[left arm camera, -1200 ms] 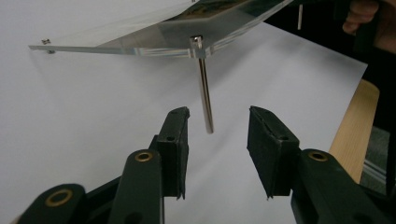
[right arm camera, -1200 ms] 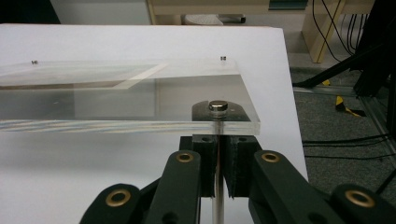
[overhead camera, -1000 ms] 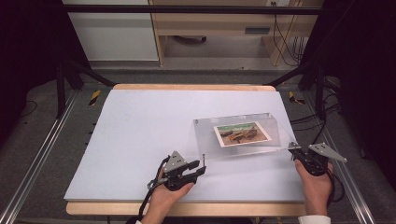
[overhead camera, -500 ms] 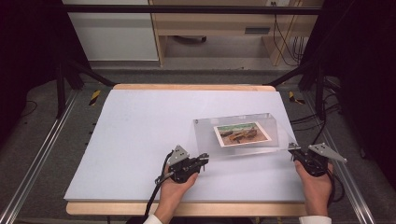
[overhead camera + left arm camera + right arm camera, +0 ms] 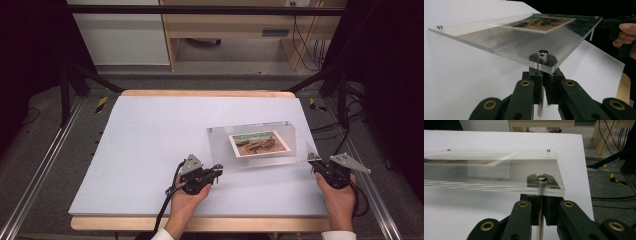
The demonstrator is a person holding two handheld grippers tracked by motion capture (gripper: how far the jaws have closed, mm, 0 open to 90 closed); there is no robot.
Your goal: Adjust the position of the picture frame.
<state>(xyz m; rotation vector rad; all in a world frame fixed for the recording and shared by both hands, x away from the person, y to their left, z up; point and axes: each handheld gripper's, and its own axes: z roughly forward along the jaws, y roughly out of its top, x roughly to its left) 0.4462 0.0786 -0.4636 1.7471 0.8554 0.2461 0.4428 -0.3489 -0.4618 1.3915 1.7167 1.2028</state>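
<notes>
A clear acrylic frame [image 5: 260, 131] with a landscape picture [image 5: 259, 143] inside stands on small metal posts on the white table sheet [image 5: 145, 145]. My left gripper [image 5: 218, 170] is at the frame's near left corner. In the left gripper view its jaws [image 5: 544, 83] are shut on the metal post [image 5: 543, 53] under that corner. My right gripper [image 5: 315, 165] is at the near right corner, and the right gripper view shows it [image 5: 541, 205] shut on the corner post [image 5: 541, 179] there. The frame's near edge looks raised off the sheet.
The sheet lies on a wooden board [image 5: 200, 93] between metal rails [image 5: 40, 170]. Cables [image 5: 350, 125] trail off the table's right side. A shelf unit [image 5: 235, 35] stands beyond the far edge. The other hand [image 5: 626, 32] appears at the far right of the left gripper view.
My left gripper has edged right to the frame's near left corner and its jaws have drawn together there. The right gripper and the frame stay where they were.
</notes>
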